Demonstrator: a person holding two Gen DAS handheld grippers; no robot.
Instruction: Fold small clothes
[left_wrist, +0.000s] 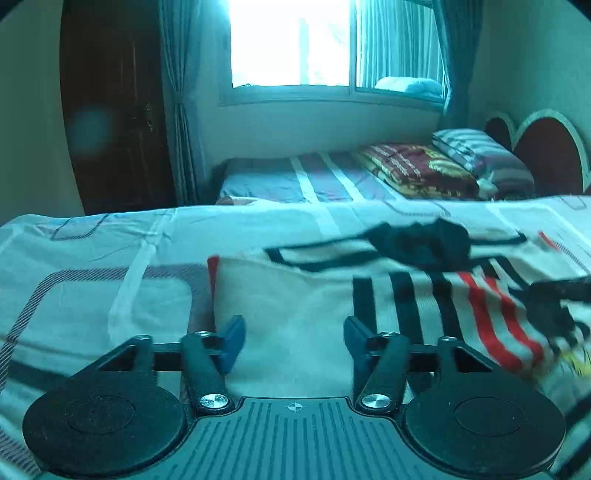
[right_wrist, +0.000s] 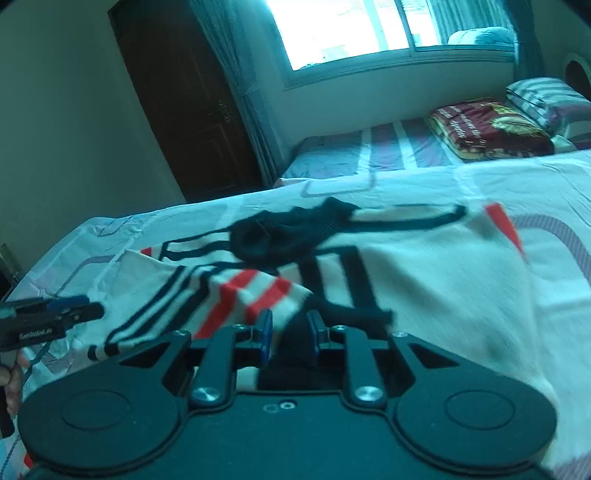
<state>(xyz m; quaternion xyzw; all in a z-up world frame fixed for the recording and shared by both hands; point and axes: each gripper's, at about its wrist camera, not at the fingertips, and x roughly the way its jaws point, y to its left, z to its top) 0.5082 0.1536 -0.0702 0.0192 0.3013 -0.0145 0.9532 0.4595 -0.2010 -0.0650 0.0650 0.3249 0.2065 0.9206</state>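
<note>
A small white shirt with black and red stripes and a black collar lies on the bed. My left gripper is open and empty, low over the shirt's white part. My right gripper is shut on a folded striped edge of the shirt and holds it lifted over the body of the shirt. The left gripper also shows at the left edge of the right wrist view. The right gripper shows blurred at the right edge of the left wrist view.
The bed sheet is white with grey and purple line patterns. A second bed stands behind with a folded red blanket and a striped pillow. A dark wooden door and a bright window are at the back.
</note>
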